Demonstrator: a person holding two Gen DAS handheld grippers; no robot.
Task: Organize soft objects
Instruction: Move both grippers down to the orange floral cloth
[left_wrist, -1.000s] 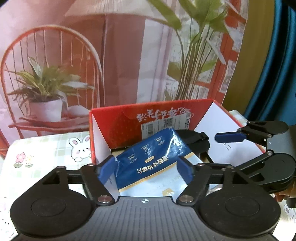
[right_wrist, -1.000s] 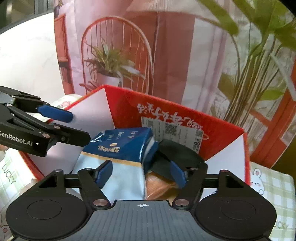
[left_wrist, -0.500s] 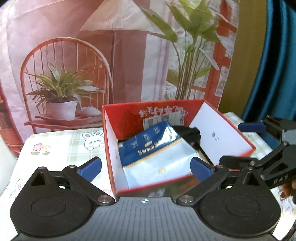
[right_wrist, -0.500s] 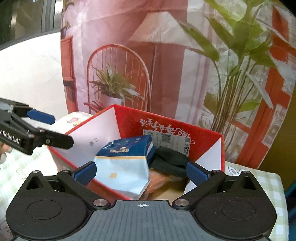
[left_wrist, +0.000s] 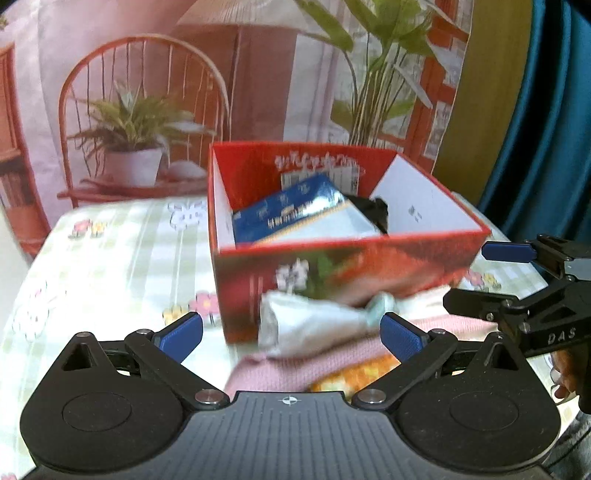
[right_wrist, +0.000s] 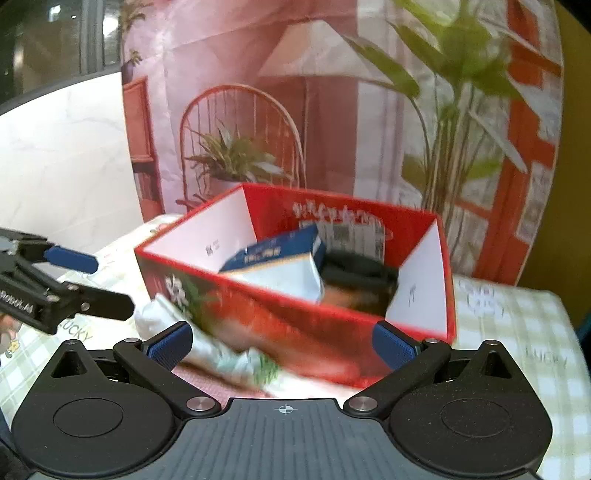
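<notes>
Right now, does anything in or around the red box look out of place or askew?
Yes. The blue-and-white packet lies tilted in the red box, propped against the left wall, not flat. A whitish soft bundle and a pink cloth lie outside, in front of the box. Both grippers are open and hold nothing.

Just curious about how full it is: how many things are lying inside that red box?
3 visible in the red box: a blue-and-white packet at its left, a black item beside it, and something orange underneath. More may be hidden below.
</notes>
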